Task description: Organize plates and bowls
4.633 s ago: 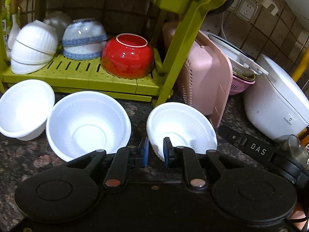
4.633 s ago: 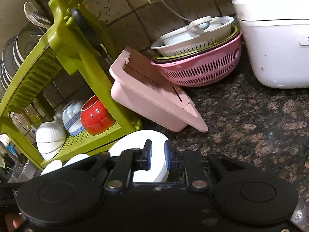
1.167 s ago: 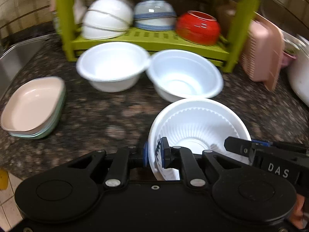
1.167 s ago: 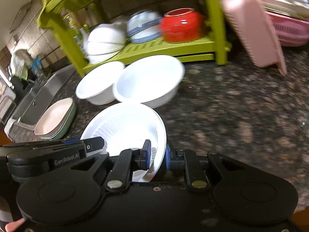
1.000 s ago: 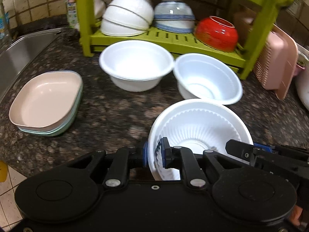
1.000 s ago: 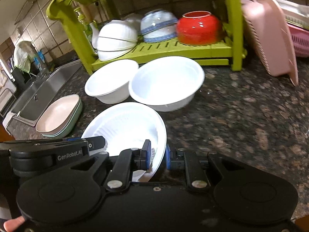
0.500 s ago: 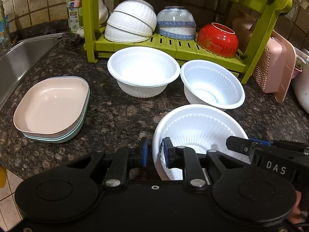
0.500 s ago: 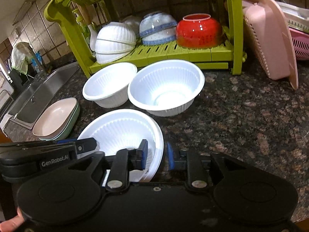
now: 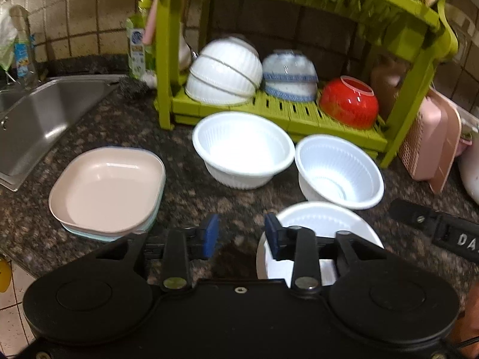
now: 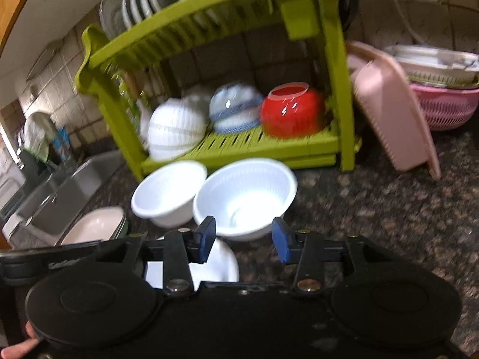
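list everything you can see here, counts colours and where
white plastic bowls: 3, white, upright on the counter before the rack
shallow dishes: stacked, pink on pale green, counter near the sink
rack bowls: white stack, blue-and-white, red, lower shelf of the rack
dish rack: 1, lime green, plates on top
sink: steel, left
pink drainer: 1, leaning beside the rack
pink colander: 1, far right, holding other basins
counter: dark speckled stone
left gripper: black, blue pads, open
right gripper: same, open
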